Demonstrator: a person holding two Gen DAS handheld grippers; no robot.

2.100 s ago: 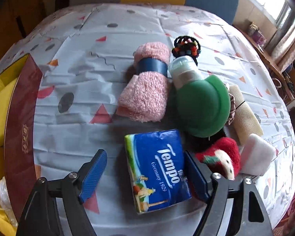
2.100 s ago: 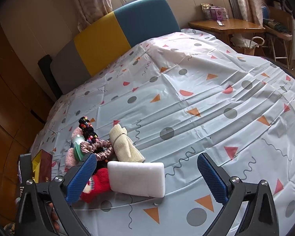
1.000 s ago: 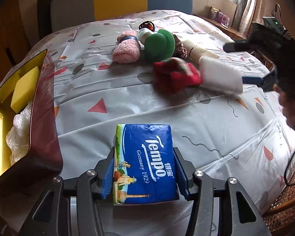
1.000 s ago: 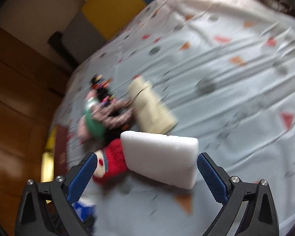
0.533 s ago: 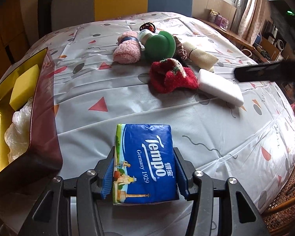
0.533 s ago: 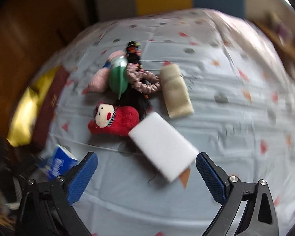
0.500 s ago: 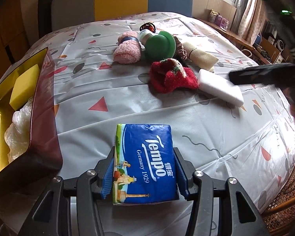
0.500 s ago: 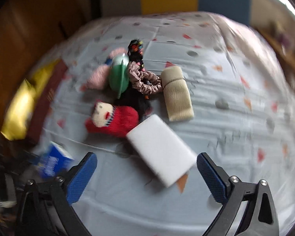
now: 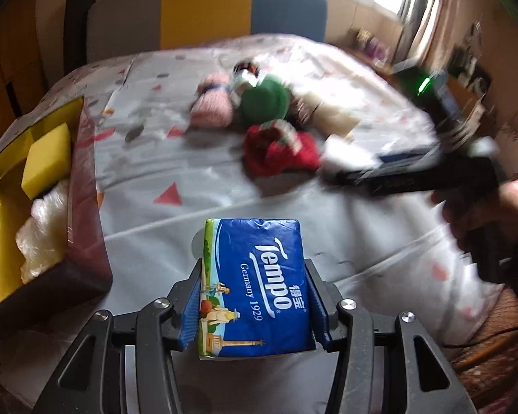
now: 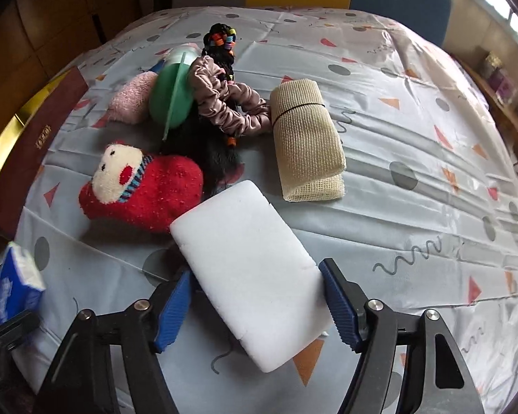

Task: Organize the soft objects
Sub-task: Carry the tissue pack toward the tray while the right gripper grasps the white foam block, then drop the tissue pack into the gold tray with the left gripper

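Observation:
My left gripper (image 9: 254,307) is shut on a blue Tempo tissue pack (image 9: 255,276) and holds it above the patterned sheet. In the right wrist view the same pack (image 10: 15,283) shows at the far left. A white sponge block (image 10: 248,276) lies flat on the sheet, set at an angle between the fingers of my right gripper (image 10: 257,305). Its jaws are closing. The blue pads stand right at the sponge's sides without squeezing it. The left wrist view shows the right gripper (image 9: 397,169) blurred beside the sponge (image 9: 345,158).
Behind the sponge lie a red face sock (image 10: 145,186), a beige mesh roll (image 10: 307,138), a pink scrunchie (image 10: 224,103), a green-capped bottle (image 10: 172,93) and a pink towel roll (image 10: 131,100). An open box (image 9: 86,186) at the left holds a yellow sponge (image 9: 46,158) and a plastic bag (image 9: 41,227).
My right gripper has rolled, come down over the white sponge and narrowed its jaws around it. The left gripper has lifted slightly with the tissue pack still in it.

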